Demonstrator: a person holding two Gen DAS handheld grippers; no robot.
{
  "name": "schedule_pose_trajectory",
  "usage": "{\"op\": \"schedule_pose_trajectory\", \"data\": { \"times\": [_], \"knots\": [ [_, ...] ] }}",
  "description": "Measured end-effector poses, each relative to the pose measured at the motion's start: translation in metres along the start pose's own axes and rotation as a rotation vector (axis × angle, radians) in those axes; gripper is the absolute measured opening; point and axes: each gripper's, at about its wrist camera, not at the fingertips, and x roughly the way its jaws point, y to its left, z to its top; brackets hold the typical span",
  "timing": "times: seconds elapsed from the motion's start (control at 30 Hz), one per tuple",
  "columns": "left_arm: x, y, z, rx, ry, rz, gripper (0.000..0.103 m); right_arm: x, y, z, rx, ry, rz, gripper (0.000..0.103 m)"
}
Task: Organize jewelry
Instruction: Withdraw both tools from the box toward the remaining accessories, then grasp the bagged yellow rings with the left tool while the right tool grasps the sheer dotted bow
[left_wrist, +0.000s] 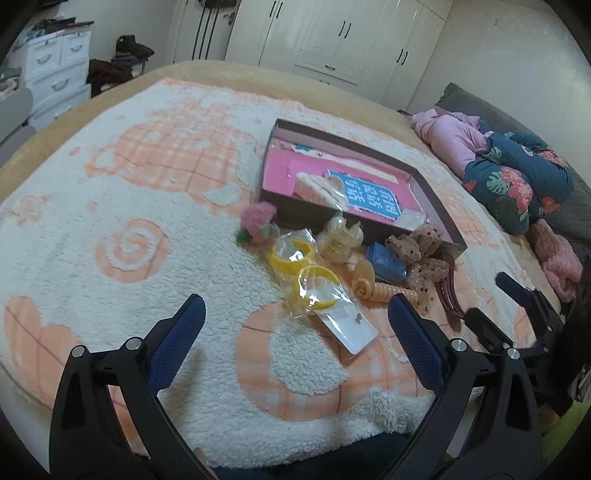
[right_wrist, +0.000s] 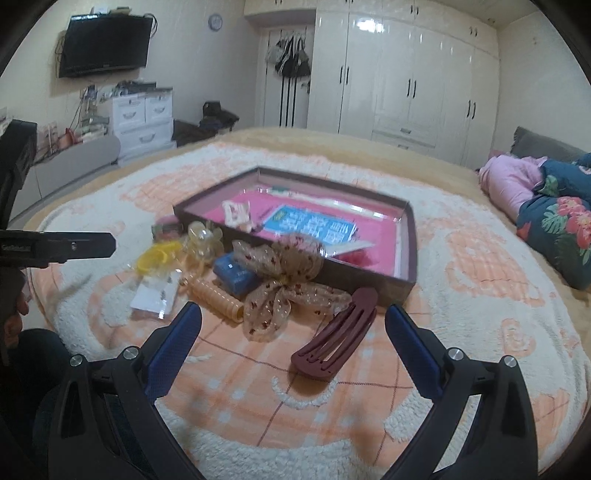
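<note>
Both tools agape — box label (left_wrist: 369, 199) unreadable.

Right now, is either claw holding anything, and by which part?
Nothing is held. The left claw and right claw are both open above the blanket, clear of the maroon hair clip.

Blue box (right_wrist: 236, 276) half hidden behind bow (right_wrist: 284, 284); tray (right_wrist: 404, 258) contents behind its near wall can't be seen. Card (left_wrist: 347, 326) has a tiny item, too small to identify. Pink pom (left_wrist: 258, 218) motion-blurred; quilt (right_wrist: 561, 225) cut off by right edge.
</note>
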Motion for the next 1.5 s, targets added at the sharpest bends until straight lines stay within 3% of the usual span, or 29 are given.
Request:
{"op": "schedule_pose_trajectory", "data": {
  "times": [0.33,0.6,0.73,0.8,0.87,0.97,1.17,1.5],
  "knots": [
    [0.029,-0.005,0.005,-0.02,0.038,-0.014,0.09,0.053,-0.008,0.015,-0.025,0.093,0.004,0.096],
    [0.045,-0.007,0.009,-0.025,0.062,-0.016,0.083,0.078,-0.007,0.02,-0.046,0.13,0.009,0.091],
    [0.053,-0.005,0.013,-0.038,0.07,-0.026,0.079,0.082,-0.008,0.019,-0.044,0.144,0.024,0.076],
    [0.056,-0.006,0.014,-0.035,0.075,-0.026,0.077,0.083,-0.007,0.018,-0.048,0.151,0.032,0.065],
    [0.06,-0.008,0.015,-0.032,0.078,-0.032,0.074,0.082,-0.004,0.016,-0.056,0.156,0.046,0.046],
    [0.065,-0.012,0.017,-0.016,0.085,-0.027,0.066,0.077,-0.001,0.013,-0.06,0.136,0.06,0.031],
    [0.07,-0.008,0.017,-0.014,0.093,0.009,0.047,0.064,-0.006,0.01,-0.012,0.089,0.081,0.02],
    [0.064,-0.002,0.015,-0.028,0.078,-0.016,0.035,0.031,-0.012,0.012,0.039,0.024,0.09,0.017]
  ]
}}
